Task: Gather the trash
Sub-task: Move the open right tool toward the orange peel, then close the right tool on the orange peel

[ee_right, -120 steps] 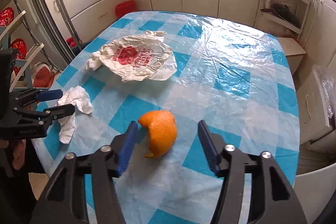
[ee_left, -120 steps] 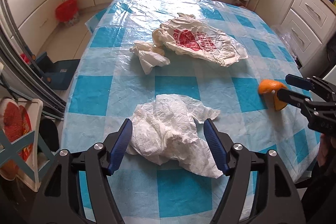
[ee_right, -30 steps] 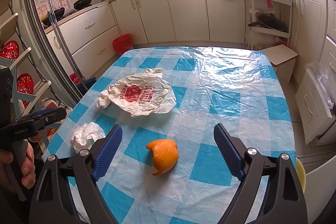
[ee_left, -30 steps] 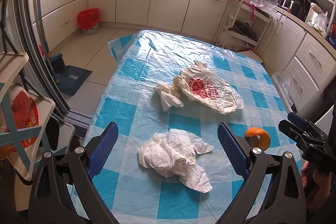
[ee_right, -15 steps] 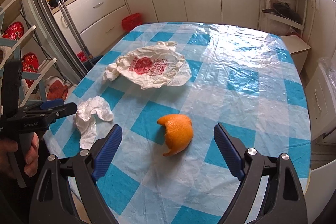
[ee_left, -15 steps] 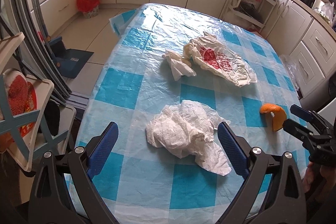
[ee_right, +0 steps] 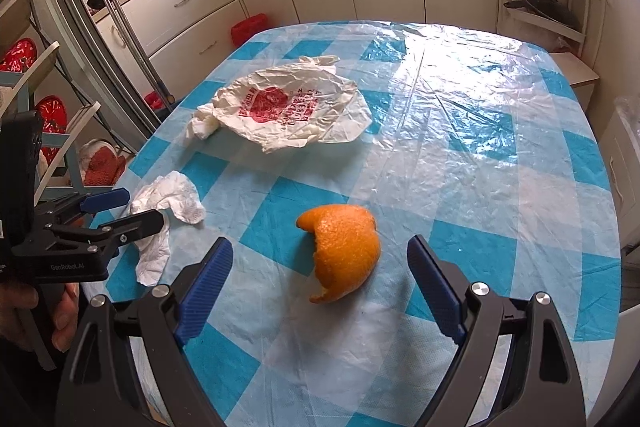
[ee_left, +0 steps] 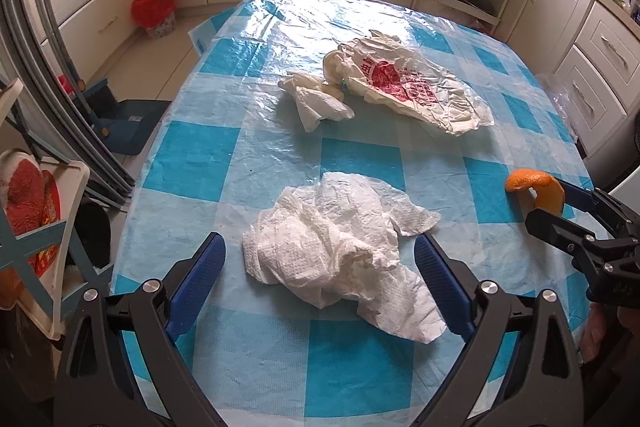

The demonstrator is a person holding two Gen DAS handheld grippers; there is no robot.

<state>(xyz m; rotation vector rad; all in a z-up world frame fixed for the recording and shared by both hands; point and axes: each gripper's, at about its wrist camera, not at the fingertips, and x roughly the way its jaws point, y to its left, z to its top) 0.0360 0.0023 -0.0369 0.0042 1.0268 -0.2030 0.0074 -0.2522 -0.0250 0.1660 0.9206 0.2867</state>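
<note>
Orange peel [ee_right: 344, 251] between right gripper [ee_right: 320, 291] fingers spread apart, crumpled tissue [ee_left: 336, 251] between left gripper [ee_left: 320, 279] fingers likewise.

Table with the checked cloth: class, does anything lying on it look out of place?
Yes. A crumpled paper towel, an orange peel, a smaller tissue wad and a flattened printed plastic bag lie scattered on the table, loose litter.

A crumpled white paper towel [ee_left: 340, 251] is lying near the tabletop's [ee_left: 360, 159] front edge. A curled orange peel [ee_right: 344, 251] is resting on its edges well to the right of it. Farther back, a smaller wadded tissue [ee_left: 316, 99] is touching a flattened, wrinkled plastic bag [ee_left: 408, 87] printed in red.
</note>
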